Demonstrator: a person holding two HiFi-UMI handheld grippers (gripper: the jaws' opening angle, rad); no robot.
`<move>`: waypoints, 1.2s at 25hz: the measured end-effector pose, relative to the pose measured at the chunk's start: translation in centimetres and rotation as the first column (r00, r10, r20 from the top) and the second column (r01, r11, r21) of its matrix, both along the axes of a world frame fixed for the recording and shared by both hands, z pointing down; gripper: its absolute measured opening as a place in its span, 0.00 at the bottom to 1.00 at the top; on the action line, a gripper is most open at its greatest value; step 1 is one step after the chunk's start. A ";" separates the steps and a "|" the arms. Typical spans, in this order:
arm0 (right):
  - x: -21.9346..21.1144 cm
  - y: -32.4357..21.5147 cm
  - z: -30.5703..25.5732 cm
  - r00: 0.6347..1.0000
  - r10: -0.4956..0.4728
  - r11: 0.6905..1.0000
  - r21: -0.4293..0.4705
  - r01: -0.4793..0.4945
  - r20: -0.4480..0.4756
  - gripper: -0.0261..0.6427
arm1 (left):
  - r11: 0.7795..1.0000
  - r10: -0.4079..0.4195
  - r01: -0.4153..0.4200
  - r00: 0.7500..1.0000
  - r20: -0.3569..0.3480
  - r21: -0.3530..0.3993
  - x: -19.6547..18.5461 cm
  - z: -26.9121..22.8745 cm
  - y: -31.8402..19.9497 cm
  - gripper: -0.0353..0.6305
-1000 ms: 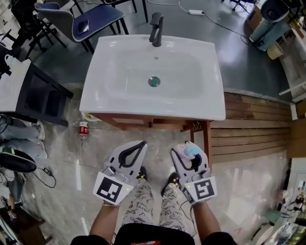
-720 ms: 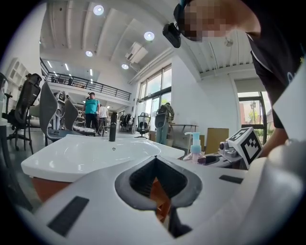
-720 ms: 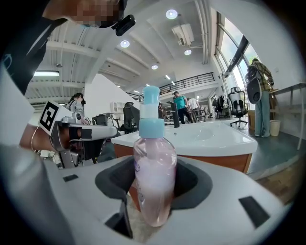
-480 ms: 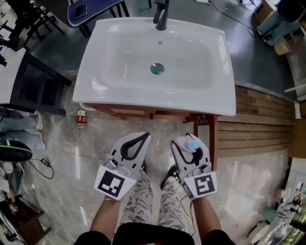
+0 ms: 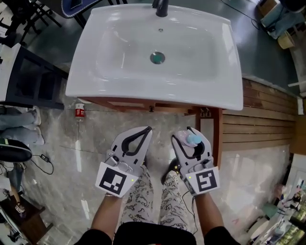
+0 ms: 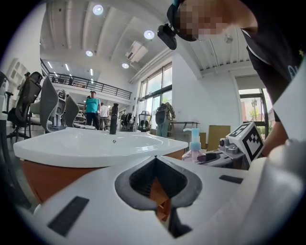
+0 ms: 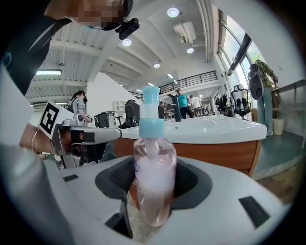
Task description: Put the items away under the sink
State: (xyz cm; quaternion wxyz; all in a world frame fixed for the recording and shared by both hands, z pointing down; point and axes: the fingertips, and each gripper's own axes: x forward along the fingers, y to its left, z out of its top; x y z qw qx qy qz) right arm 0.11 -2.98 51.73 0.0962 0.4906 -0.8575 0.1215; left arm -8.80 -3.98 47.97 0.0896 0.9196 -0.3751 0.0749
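Note:
A clear pump bottle point(image 7: 154, 179) of pinkish liquid with a light-blue pump stands upright between the jaws of my right gripper point(image 7: 154, 165), which is shut on its body. In the head view that bottle point(image 5: 191, 139) sits in the right gripper point(image 5: 187, 135), low and just in front of the vanity. Beside it my left gripper point(image 5: 147, 129) is shut with nothing in it, its tips meeting point(image 6: 155, 158). The white sink point(image 5: 95, 93) on its brown wooden cabinet point(image 5: 138, 104) lies straight ahead of both grippers. The cabinet's inside is hidden.
A small red-labelled bottle point(image 5: 79, 113) stands on the marble floor by the cabinet's left corner. A black table point(image 5: 28, 81) is at the left, a wooden slat platform point(image 5: 258, 129) at the right. The black faucet point(image 5: 161, 7) is at the sink's back. My legs are below the grippers.
Both grippers have sunk a little, the bottle still held. In the head view the sink has grown larger and slid toward the top edge.

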 end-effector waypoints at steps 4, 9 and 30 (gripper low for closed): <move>-0.1 -0.3 0.8 1.000 -0.008 1.000 0.004 0.008 0.001 0.37 | 1.000 -0.005 0.005 1.000 -0.009 -0.002 0.2 1.0 -0.2 0.06; -0.4 -0.5 1.5 1.000 -0.012 1.000 0.003 0.012 0.013 0.37 | 1.000 0.003 -0.003 1.000 -0.007 -0.006 0.4 2.0 -0.2 0.06; -1.1 -1.6 4.2 0.999 0.018 1.000 0.024 -0.019 0.032 0.37 | 0.999 0.032 -0.033 0.999 -0.025 -0.007 0.0 4.6 -0.4 0.06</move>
